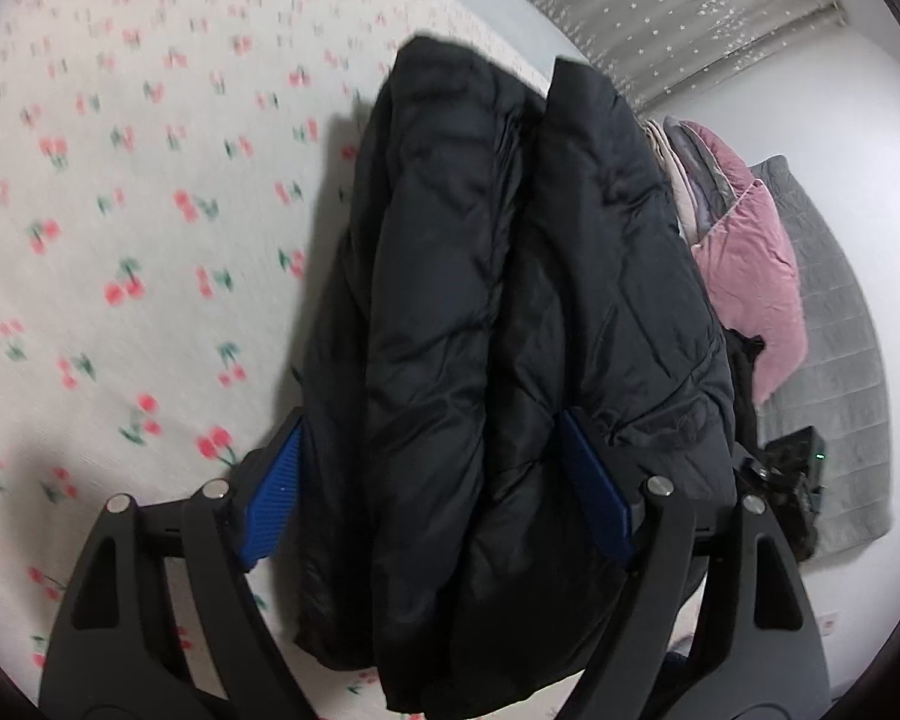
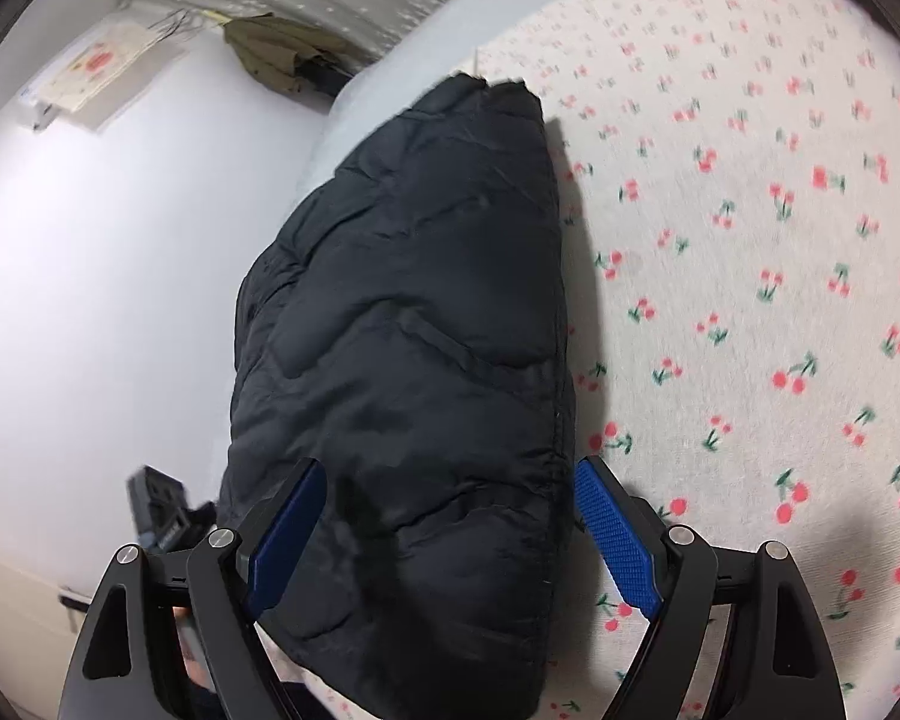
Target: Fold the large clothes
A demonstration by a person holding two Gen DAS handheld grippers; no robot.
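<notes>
Both grippers carry the black padded jacket [image 1: 510,330] above the cherry-print bed sheet [image 1: 120,210]. The left gripper [image 1: 444,498] and right gripper [image 2: 450,534] each have wide jaws pressing the thick bundle between them. I think a fold is being placed; next, lower it flat.

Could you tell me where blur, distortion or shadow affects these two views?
Left wrist view: the cherry sheet is smeared by motion blur, the jacket shadowing it. Right wrist view: the sheet's cherries blur toward the rim, and fisheye bends the wall.
</notes>
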